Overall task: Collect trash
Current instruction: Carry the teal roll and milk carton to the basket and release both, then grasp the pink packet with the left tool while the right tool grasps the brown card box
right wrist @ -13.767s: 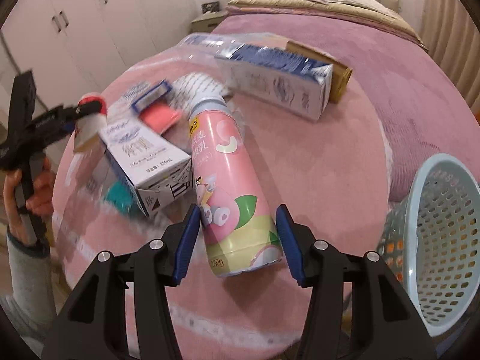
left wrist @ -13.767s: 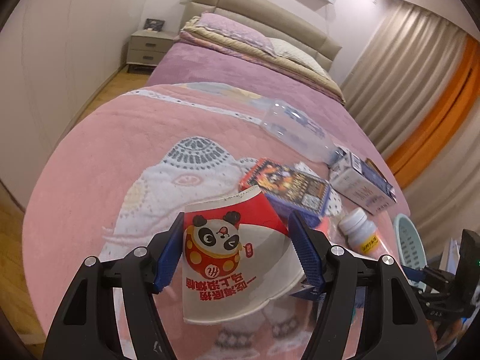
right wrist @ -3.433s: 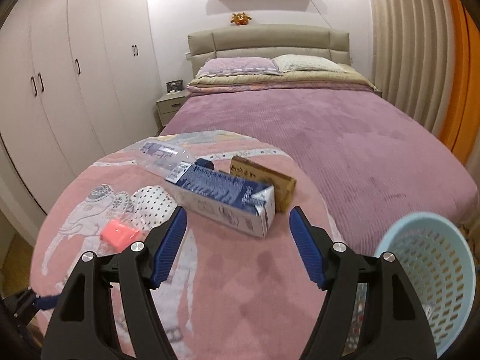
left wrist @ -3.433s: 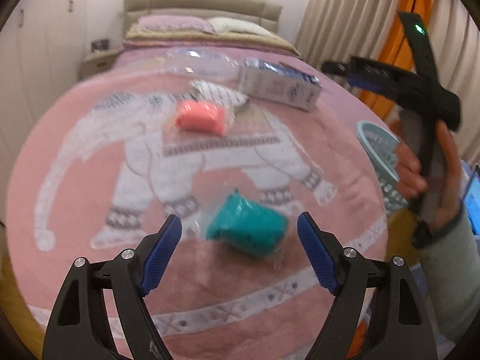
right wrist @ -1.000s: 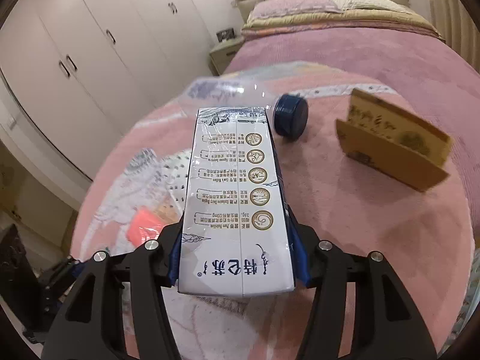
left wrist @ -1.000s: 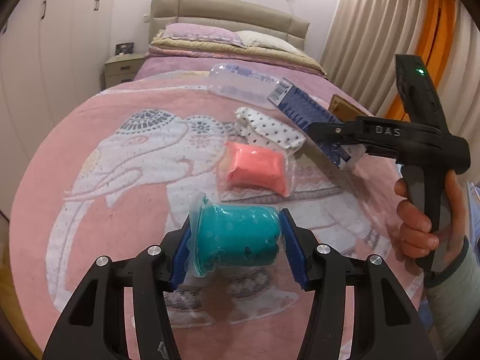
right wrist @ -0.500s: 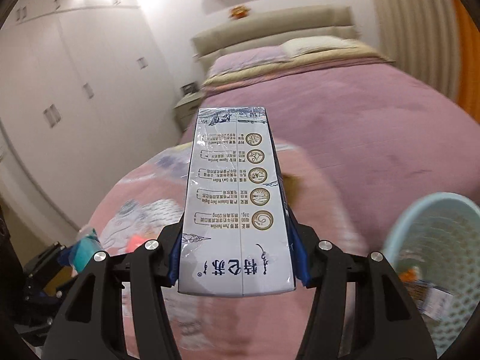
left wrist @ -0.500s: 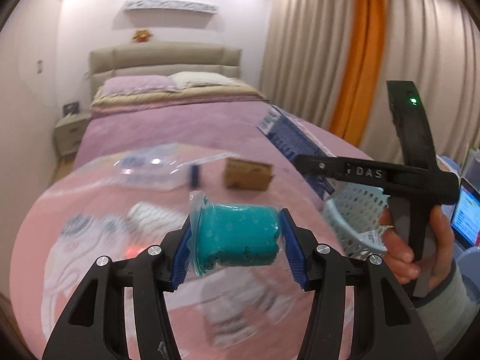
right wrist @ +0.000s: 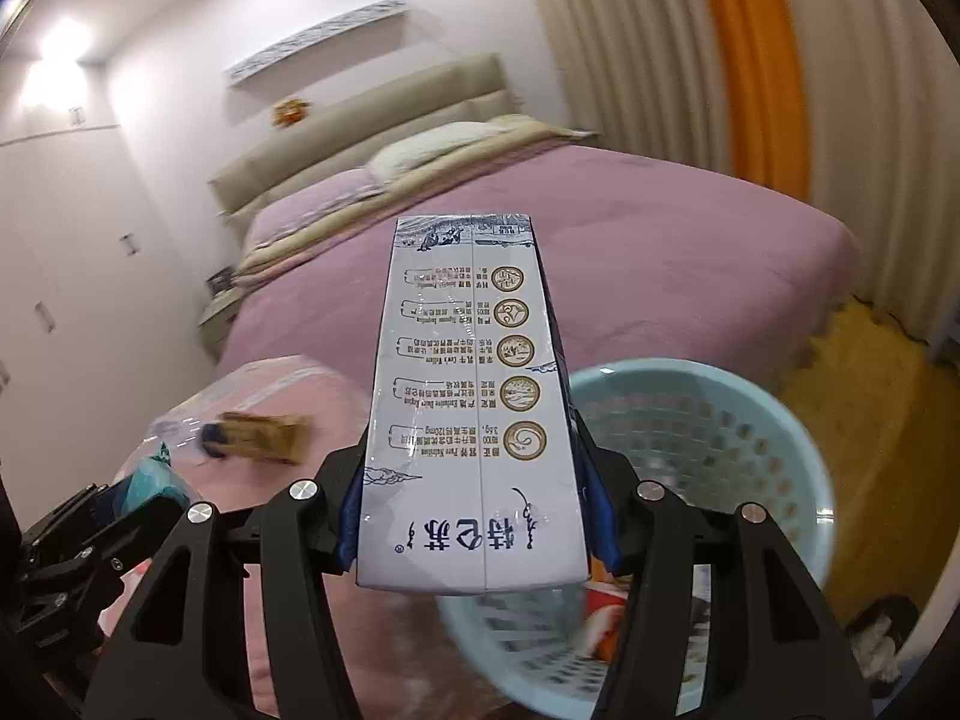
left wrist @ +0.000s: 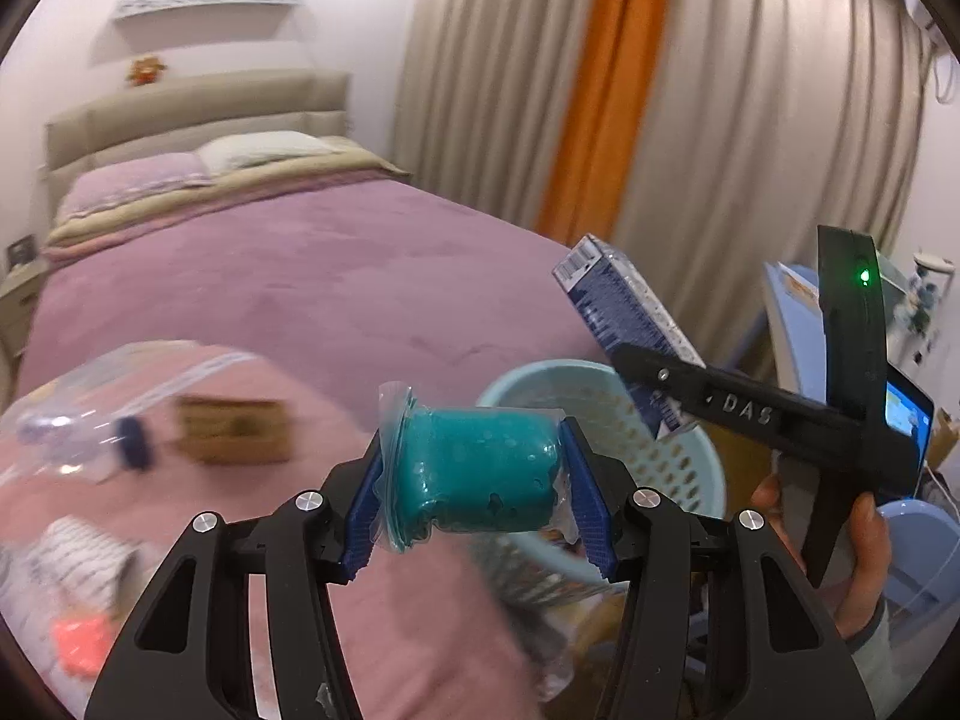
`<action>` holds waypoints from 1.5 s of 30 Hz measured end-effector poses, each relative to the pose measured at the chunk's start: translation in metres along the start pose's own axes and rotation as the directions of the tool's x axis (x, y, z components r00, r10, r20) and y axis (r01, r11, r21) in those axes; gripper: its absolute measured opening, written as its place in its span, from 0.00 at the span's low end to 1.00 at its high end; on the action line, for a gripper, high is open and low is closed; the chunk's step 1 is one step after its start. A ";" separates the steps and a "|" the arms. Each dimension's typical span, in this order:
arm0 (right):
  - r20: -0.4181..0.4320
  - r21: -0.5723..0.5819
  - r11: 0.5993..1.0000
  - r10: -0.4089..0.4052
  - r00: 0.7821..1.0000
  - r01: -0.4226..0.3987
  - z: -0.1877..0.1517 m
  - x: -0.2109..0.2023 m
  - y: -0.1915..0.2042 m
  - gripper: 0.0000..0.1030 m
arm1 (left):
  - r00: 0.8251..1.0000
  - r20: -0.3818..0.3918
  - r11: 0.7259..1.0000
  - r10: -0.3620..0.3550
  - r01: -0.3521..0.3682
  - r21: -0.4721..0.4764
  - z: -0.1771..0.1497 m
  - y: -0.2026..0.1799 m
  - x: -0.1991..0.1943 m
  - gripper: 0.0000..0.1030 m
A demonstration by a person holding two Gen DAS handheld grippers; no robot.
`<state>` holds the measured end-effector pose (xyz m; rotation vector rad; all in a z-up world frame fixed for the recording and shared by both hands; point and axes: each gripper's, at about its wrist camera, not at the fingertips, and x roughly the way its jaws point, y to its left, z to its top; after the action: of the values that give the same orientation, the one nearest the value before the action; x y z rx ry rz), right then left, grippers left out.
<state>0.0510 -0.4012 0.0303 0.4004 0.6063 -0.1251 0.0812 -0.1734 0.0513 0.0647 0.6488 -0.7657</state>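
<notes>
Two grippers' loads (basket (right wrist: 708, 420) contents right-only)

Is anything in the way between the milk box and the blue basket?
Nothing visible is. The right gripper holds the milk carton beside the open top of the basket, with only air between them. Some trash already lies inside.

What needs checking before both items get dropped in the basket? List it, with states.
1. Left hand-held gripper shut on the teal bagged lump: ok.
2. Right hand-held gripper shut on the milk carton: ok.
3. Light blue basket opening clear to receive: ok, some trash already at the bottom.
4. Carton over the basket mouth: cannot tell.
5. Teal lump over the basket mouth: cannot tell.
6. Trash left on the pink blanket: not ok, brown box and clear bottle remain.
</notes>
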 end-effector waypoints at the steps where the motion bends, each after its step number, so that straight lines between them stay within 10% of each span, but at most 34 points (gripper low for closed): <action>1: 0.000 0.011 1.000 -0.006 1.000 0.006 0.002 -0.002 -0.010 0.52 | 1.000 -0.009 1.000 -0.005 0.005 0.019 0.002 -0.008 0.011 0.50; 17: -0.133 0.146 0.972 -0.165 0.977 0.184 -0.019 0.032 -0.099 0.52 | 0.975 -0.211 0.996 -0.070 0.080 0.043 -0.014 -0.050 0.125 0.52; 19: -0.153 0.162 0.969 -0.163 0.975 0.187 -0.023 0.037 -0.105 0.53 | 0.974 -0.215 0.996 -0.066 0.077 0.041 -0.014 -0.048 0.128 0.64; 45: -0.102 0.105 0.992 -0.056 0.993 0.067 -0.023 0.028 -0.049 0.55 | 0.998 -0.060 0.995 0.025 -0.030 -0.090 -0.029 0.022 0.030 0.74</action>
<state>0.0511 -0.4370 -0.0191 0.4955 0.7116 -0.1985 0.0971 -0.1678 0.0073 0.0125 0.7368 -0.7089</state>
